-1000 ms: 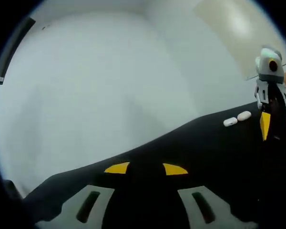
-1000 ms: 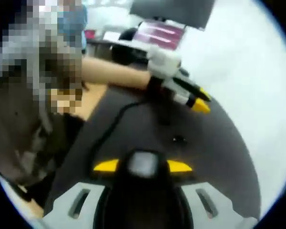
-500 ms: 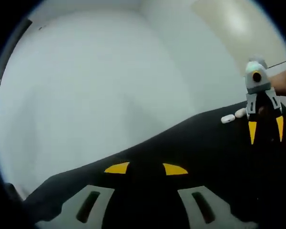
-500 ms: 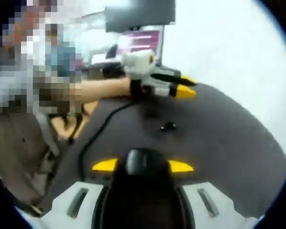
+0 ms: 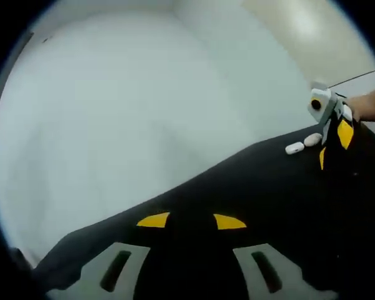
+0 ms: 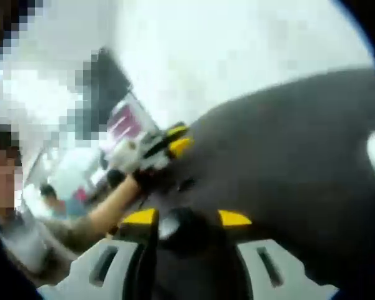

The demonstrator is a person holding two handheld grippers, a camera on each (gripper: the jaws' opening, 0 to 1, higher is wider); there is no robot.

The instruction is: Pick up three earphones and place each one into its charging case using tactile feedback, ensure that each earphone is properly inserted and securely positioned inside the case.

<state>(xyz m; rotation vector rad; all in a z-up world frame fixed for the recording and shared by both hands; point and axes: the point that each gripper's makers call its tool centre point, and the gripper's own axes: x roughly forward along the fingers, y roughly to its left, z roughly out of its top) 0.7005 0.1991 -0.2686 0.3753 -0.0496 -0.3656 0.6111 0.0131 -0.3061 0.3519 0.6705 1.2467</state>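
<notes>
Right gripper (image 6: 184, 222) clamps a dark rounded charging case (image 6: 182, 226). Left gripper (image 5: 190, 220) stands open, holding nothing. Two small white oval items (image 5: 303, 144) lie on the black table (image 5: 250, 187), just beside the right gripper there; type indeterminable.

Two earphones (image 5: 303, 144) side by side on mat (image 5: 250, 187), right tongs (image 5: 332, 145) just beside

Two white earphones (image 5: 303, 144) lie touching on the black mat (image 5: 237, 187).
</notes>
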